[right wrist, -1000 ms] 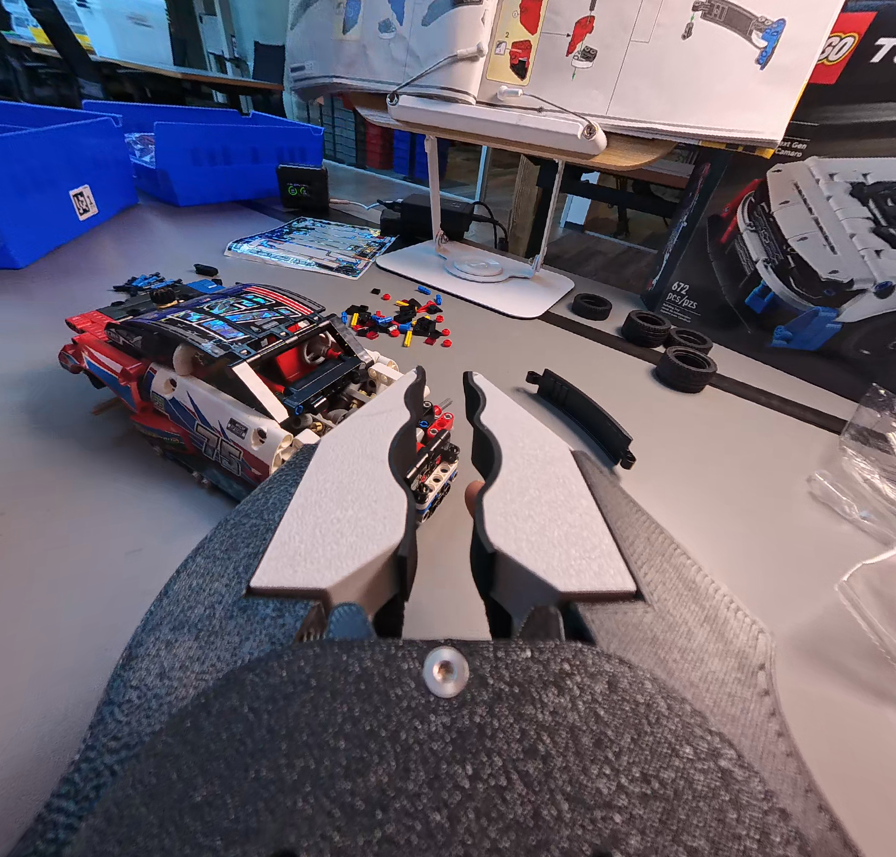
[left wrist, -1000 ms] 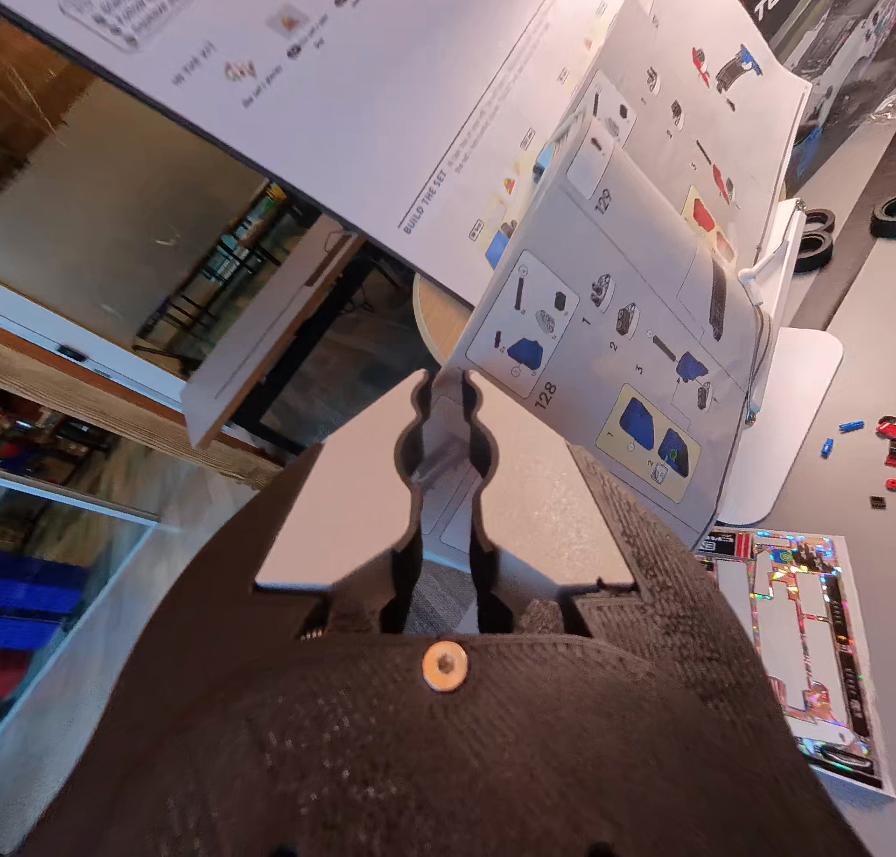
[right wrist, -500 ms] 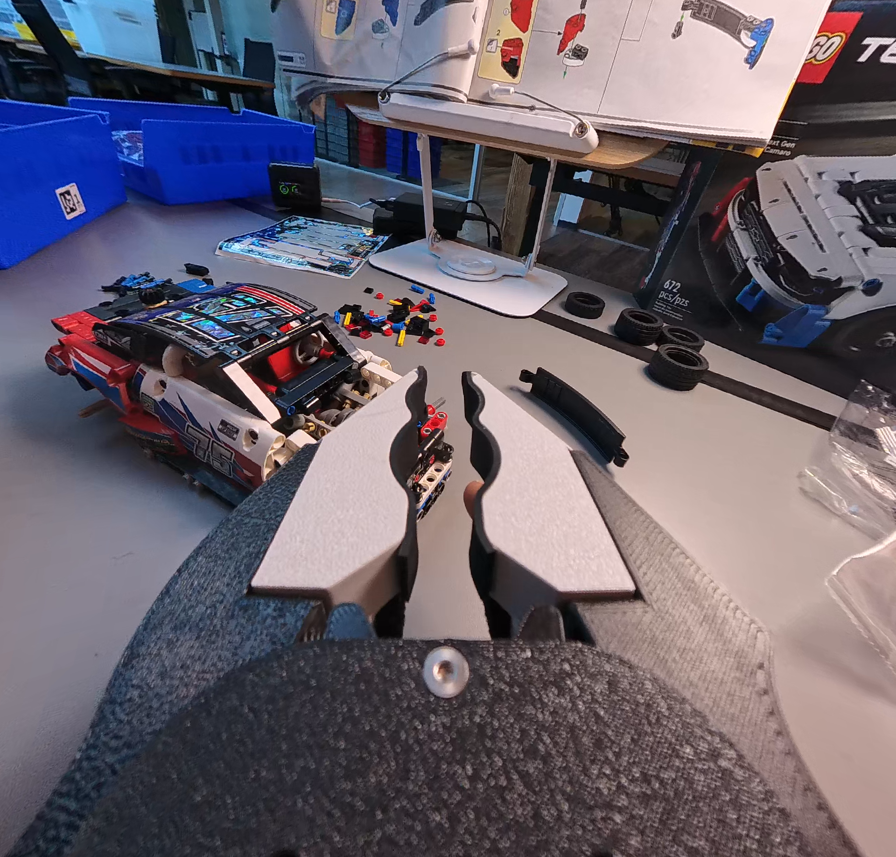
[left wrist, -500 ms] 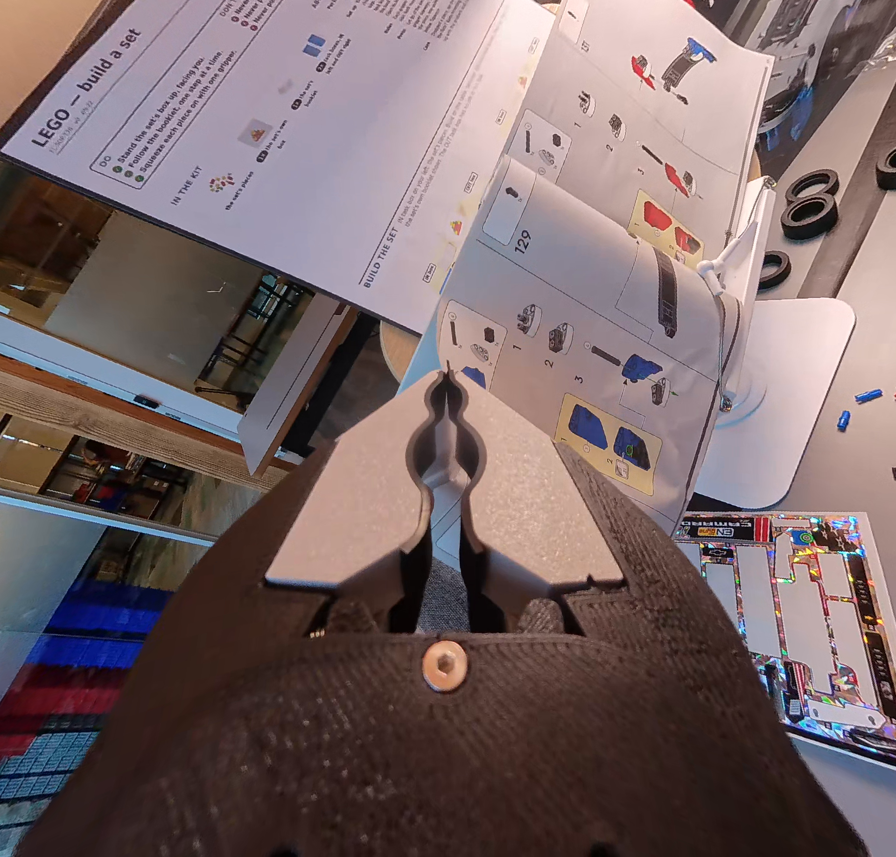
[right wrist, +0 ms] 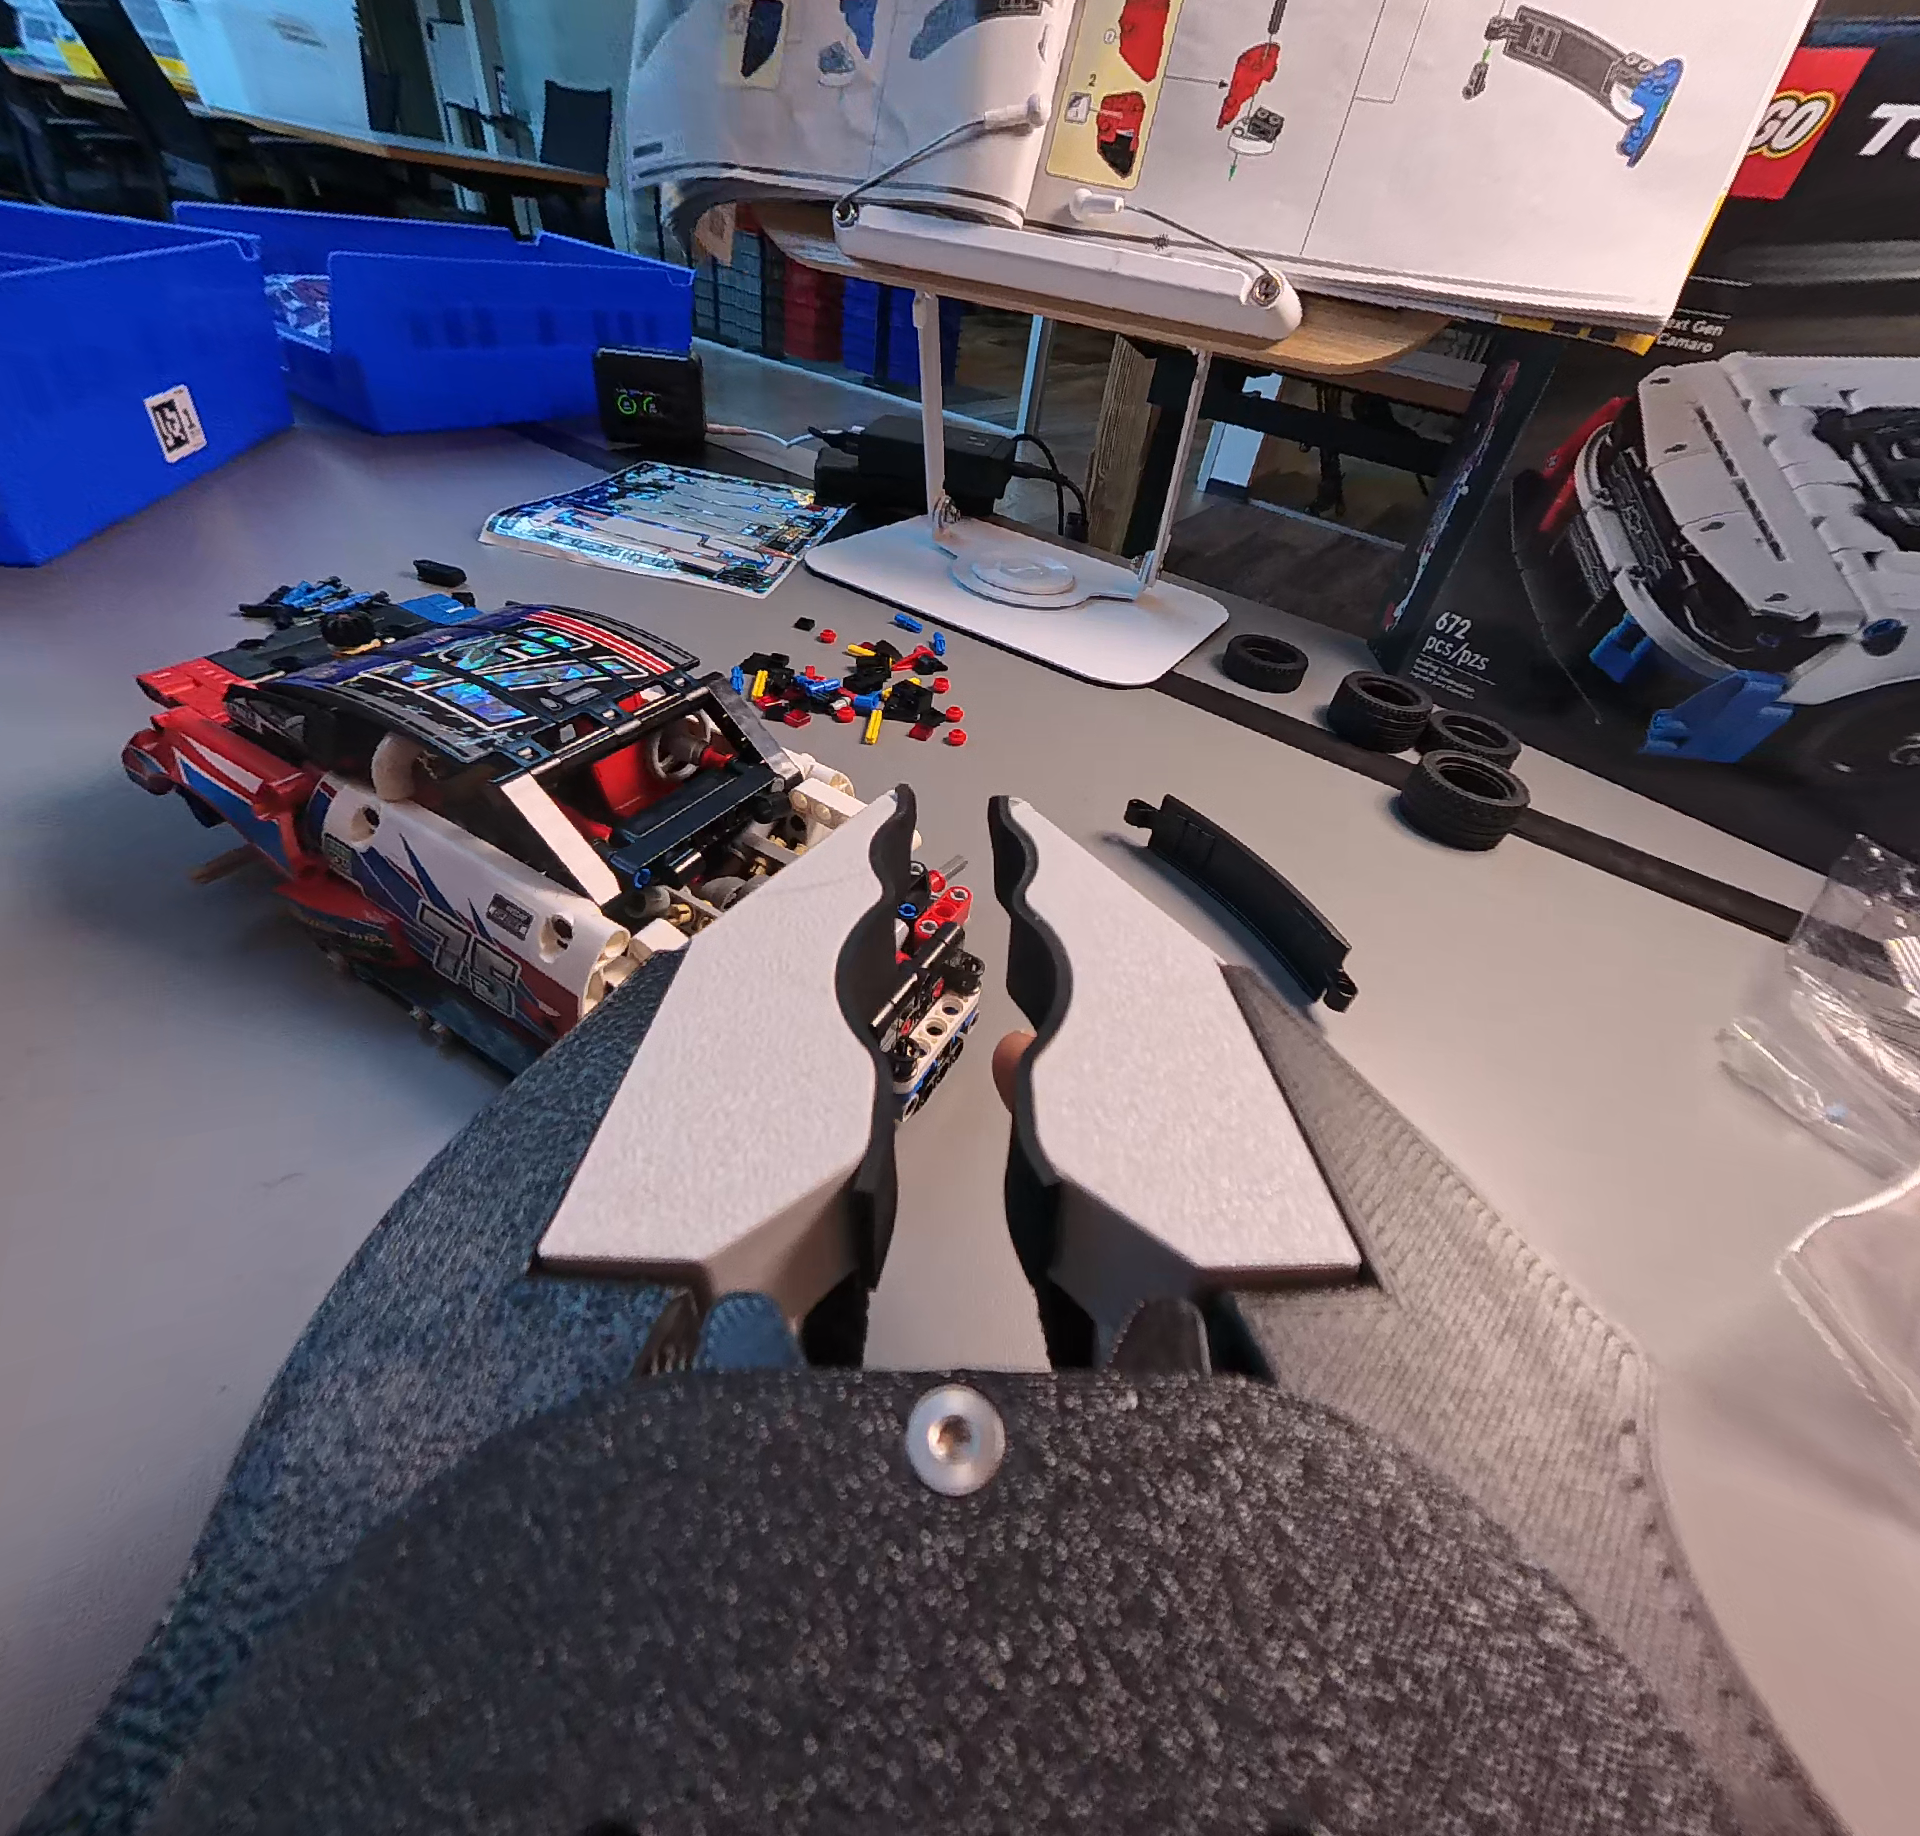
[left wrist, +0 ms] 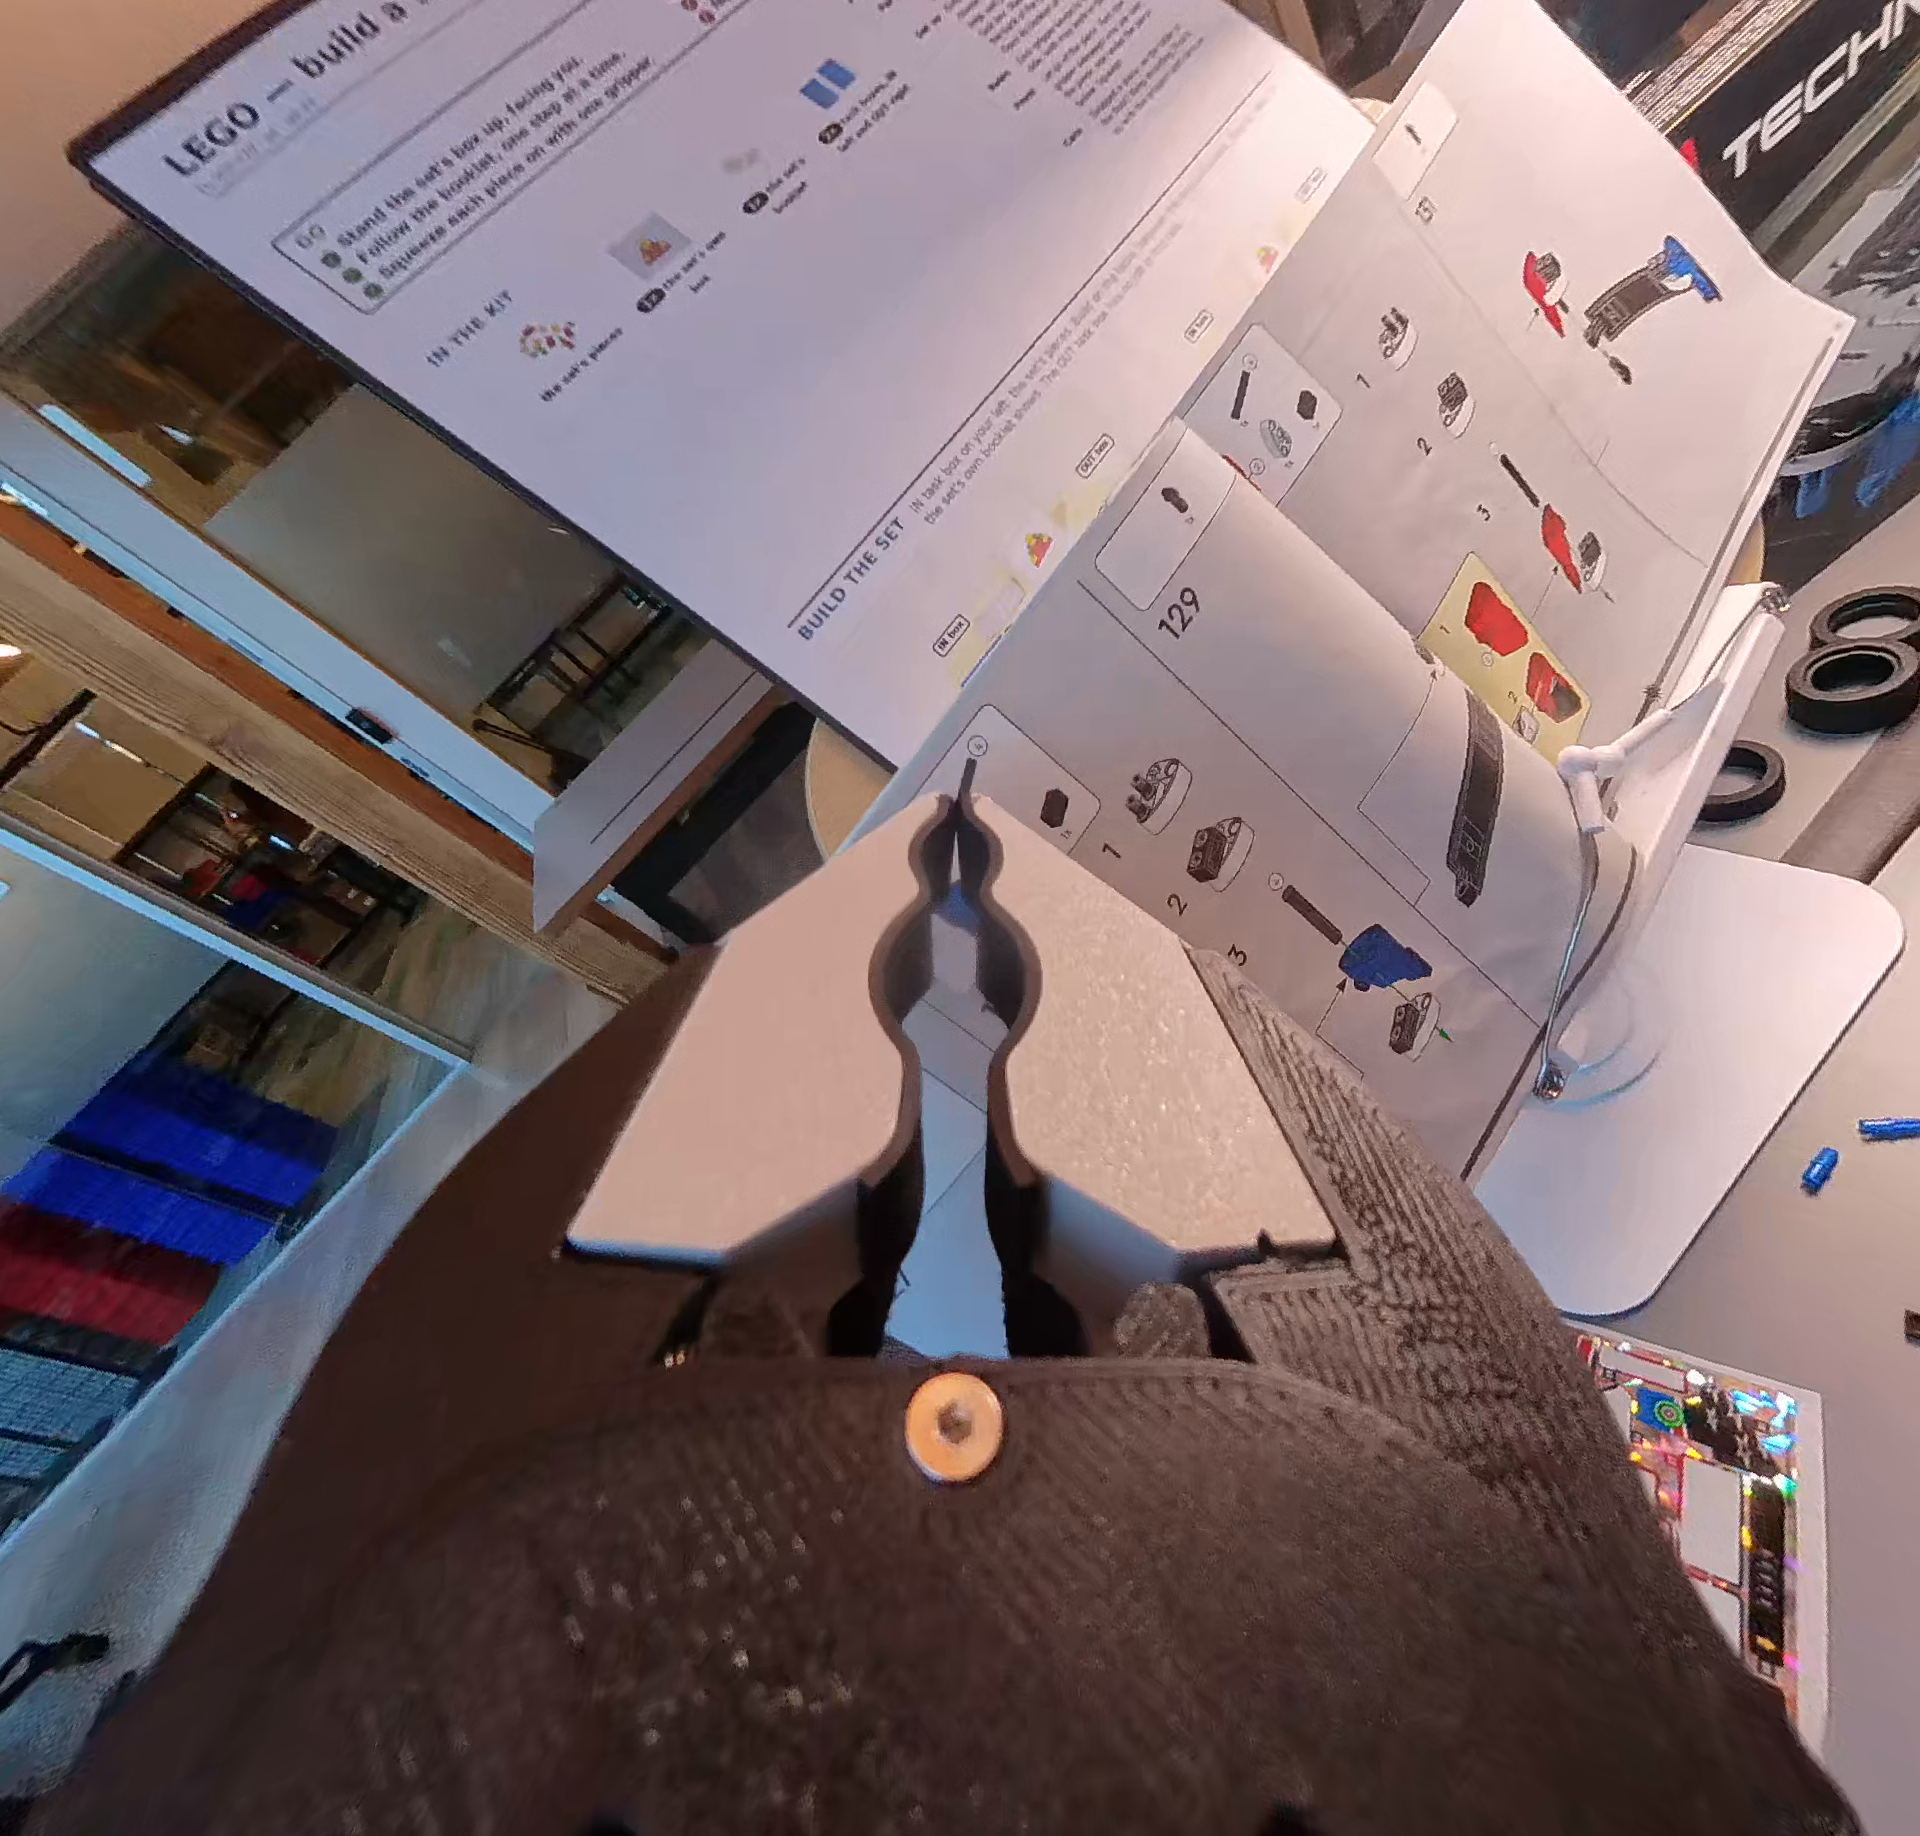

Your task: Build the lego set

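The instruction booklet (left wrist: 1299, 747) stands open on a white stand (left wrist: 1714, 1059). My left gripper (left wrist: 956, 820) is shut on the edge of the booklet's left page, which curls up towards me. In the right wrist view the partly built red, white and blue lego car (right wrist: 468, 778) lies on the grey table, left of centre. My right gripper (right wrist: 951, 820) is open and empty, low over the table just right of the car's open front end. A curved black piece (right wrist: 1236, 893) lies just right of its fingers. Loose small pieces (right wrist: 852, 685) lie behind the car.
Black tyres (right wrist: 1455, 778) and the set's box (right wrist: 1714, 539) are at the back right. A sticker sheet (right wrist: 665, 529) lies beside the stand's base (right wrist: 1018, 591). Blue bins (right wrist: 125, 373) stand at the far left, clear bags (right wrist: 1849, 1038) at the right. A large printed sheet (left wrist: 675, 228) hangs behind the booklet. Tip to tip, the grippers are about 50 cm apart. The curved black piece (right wrist: 1236, 893) is about 15 cm from my right fingertips and 50 cm from my left.
My left gripper has shut on the page edge it was open around, and has drawn the page along with it. My right gripper has barely moved.
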